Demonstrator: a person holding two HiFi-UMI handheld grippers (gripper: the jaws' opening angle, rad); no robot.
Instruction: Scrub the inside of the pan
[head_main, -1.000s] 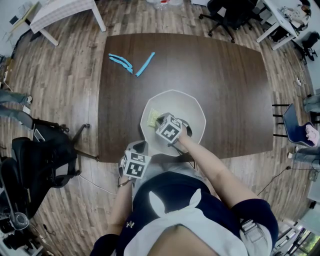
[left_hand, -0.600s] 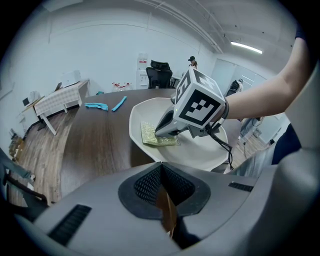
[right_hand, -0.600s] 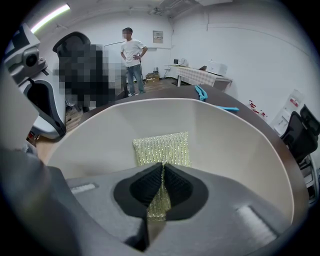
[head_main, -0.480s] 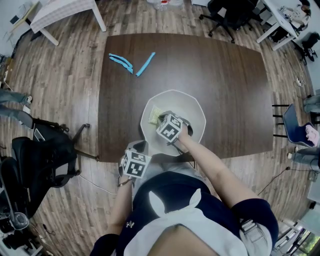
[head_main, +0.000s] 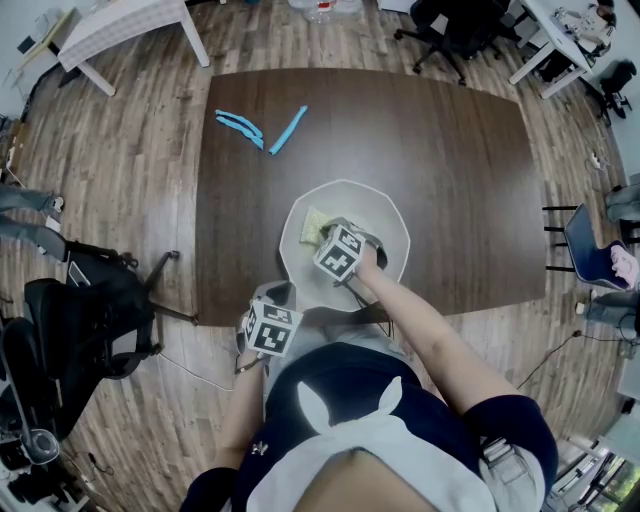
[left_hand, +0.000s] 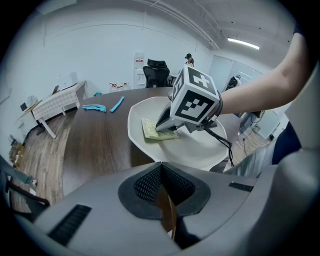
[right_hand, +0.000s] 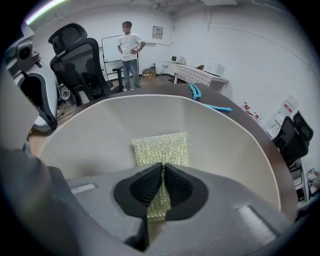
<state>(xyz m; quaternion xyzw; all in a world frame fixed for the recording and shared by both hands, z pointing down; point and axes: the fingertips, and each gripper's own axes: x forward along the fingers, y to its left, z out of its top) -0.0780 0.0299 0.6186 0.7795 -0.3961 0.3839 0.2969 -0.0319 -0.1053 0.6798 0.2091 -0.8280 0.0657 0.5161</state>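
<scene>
Right gripper (right_hand: 162, 167) pinches scouring pad (right_hand: 160, 149) inside pan (right_hand: 100, 130); left gripper (left_hand: 161, 167) appears clamped on a thin brown strip (left_hand: 167, 212).

The pan (head_main: 385, 225) is a plain creamy off-white, inside and rim alike. The scouring pad (right_hand: 161, 147) is yellow-green, with a glittery woven ribbing. The worktop (head_main: 440, 150) is dark brown with a fine wood grain, and the floor (head_main: 130, 190) is paler brown planking. The left claw (left_hand: 161, 175) and right claw (right_hand: 162, 172) are grey-bodied with black textured pads. The marker cube (left_hand: 196, 100) carries black squares on white. A thin strip (left_hand: 167, 215) between the left claw's pads is tan-brown. The forked tool (head_main: 240, 126) and the straight stick (head_main: 288, 128) are bright sky blue. The person's top (head_main: 340, 400) is navy with white.
</scene>
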